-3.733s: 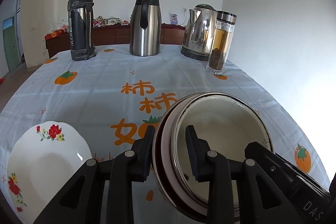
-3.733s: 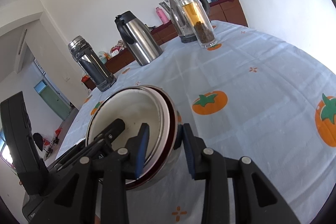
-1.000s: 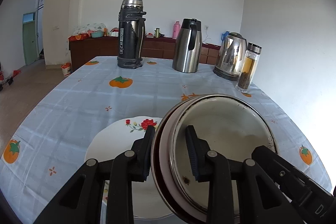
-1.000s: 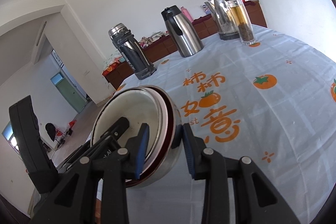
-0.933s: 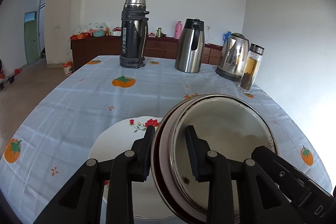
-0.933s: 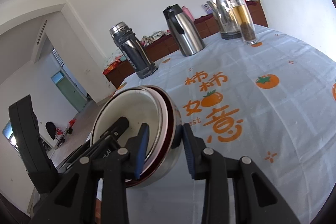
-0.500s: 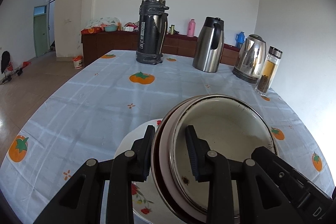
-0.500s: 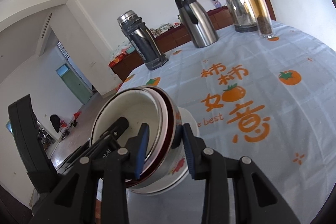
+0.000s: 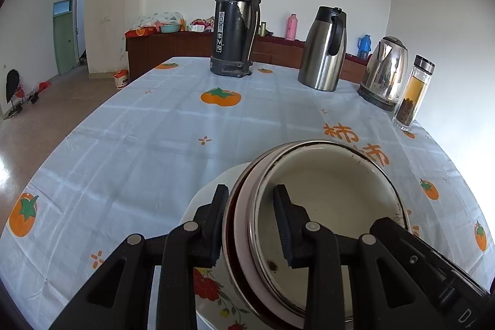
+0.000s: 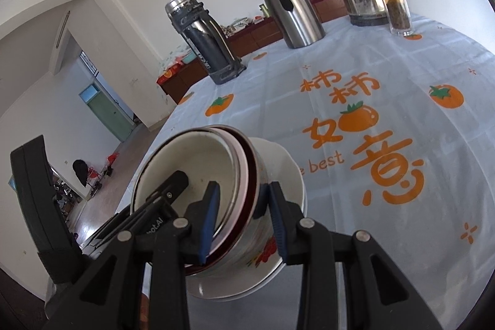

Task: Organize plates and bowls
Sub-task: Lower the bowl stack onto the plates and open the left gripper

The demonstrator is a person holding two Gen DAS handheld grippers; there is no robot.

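Left wrist view is showing the left gripper [image 9: 250, 225] pinching the near rim of the nested bowls [image 9: 328, 194], 1 finger inside and 1 outside, over the flowered plate [image 9: 213, 289]. Right wrist view is showing the right gripper [image 10: 243, 217] clamping the opposite rim, with the bowls' base [image 10: 247, 252] sitting down inside the plate [image 10: 290, 175] on the bench [image 10: 402, 76], which the other view is hiding.
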